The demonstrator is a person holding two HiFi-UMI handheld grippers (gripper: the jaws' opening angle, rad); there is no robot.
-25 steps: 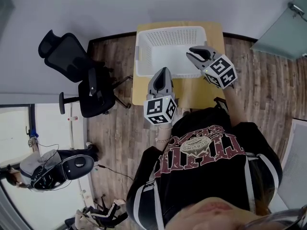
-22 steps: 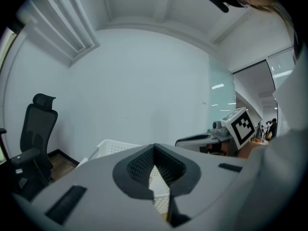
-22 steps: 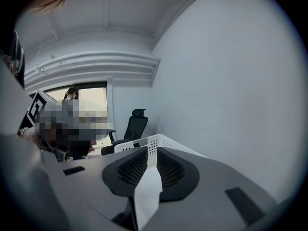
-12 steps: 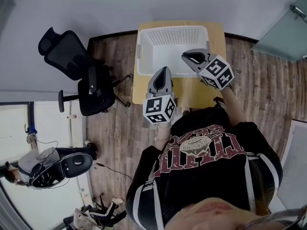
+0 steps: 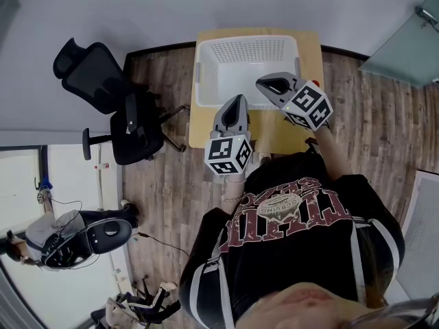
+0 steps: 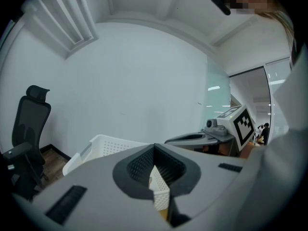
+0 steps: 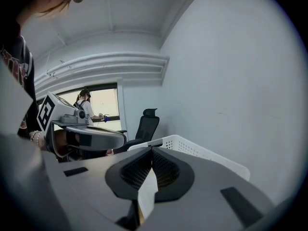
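Nearest the camera, at lower centre of the head view, the left hand-held gripper (image 5: pixel 236 101) hangs over the front edge of the counter (image 5: pixel 281 127). Its jaws are together with nothing between them, as the left gripper view confirms (image 6: pixel 154 146). It has hardly moved in the last second.

The right hand-held gripper (image 5: pixel 271 83), also closed and empty (image 7: pixel 152 151), has drifted leftward and slightly up the frame. It now lies over the near right corner of the white basket (image 5: pixel 245 41), closer to its partner than a second ago.

The basket stands at the far end of the counter, top centre of the frame, untouched by either tool. A black office chair (image 5: pixel 103 81) stands on the wooden floor at upper left.

Hidden: both grippers cover parts of the basket's near wall, and the right one covers a corner of its floor. In each gripper view the tool's own body fills the lower frame, so only a sliver of basket (image 6: pixel 108 146) and counter shows there.
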